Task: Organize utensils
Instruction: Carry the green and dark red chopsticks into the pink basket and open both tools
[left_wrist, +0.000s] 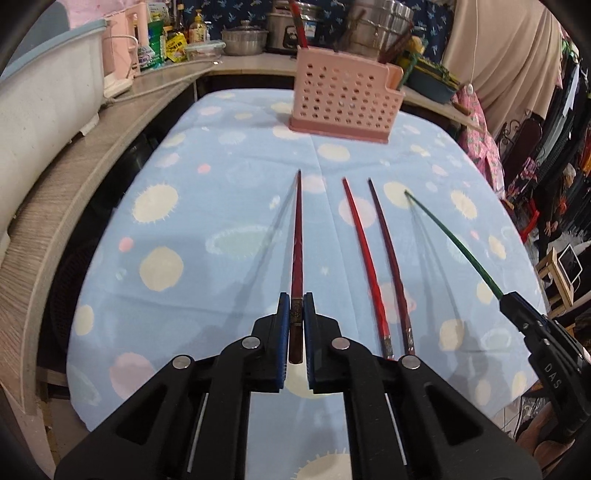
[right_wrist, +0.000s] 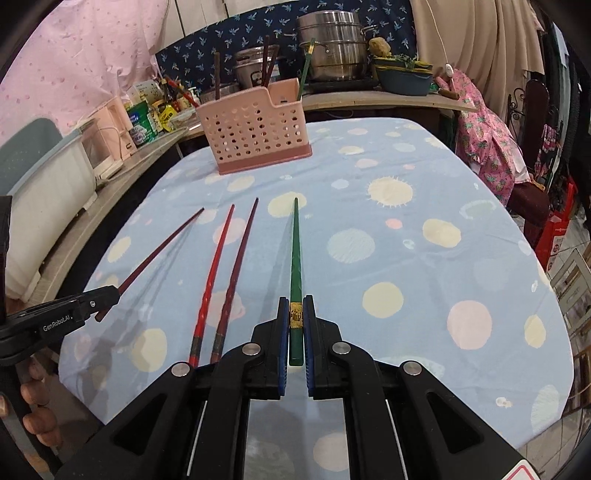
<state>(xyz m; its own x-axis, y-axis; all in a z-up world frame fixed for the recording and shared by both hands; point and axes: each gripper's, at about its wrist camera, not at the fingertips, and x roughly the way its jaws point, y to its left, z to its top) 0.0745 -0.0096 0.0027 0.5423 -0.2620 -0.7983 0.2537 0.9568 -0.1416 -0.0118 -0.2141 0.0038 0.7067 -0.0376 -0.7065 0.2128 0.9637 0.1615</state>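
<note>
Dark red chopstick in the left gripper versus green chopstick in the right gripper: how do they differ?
Colour: the dark red chopstick is maroon; the green chopstick is green with a gold band. Holder: the left gripper clamps the dark red one; the right gripper clamps the green one. Shared: both are gripped near the thick end, tips pointing toward the pink perforated plastic utensil basket.

holder (left_wrist: 343, 107) behind chopsticks (left_wrist: 384, 269), on tablecloth (left_wrist: 184, 229)

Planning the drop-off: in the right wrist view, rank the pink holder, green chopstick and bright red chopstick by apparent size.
1. pink holder, bulkiest though farthest.
2. green chopstick, held by the right gripper, and bright red chopstick on the cloth: lengths look alike; the green sits nearer the lens, so no ranking.
</note>
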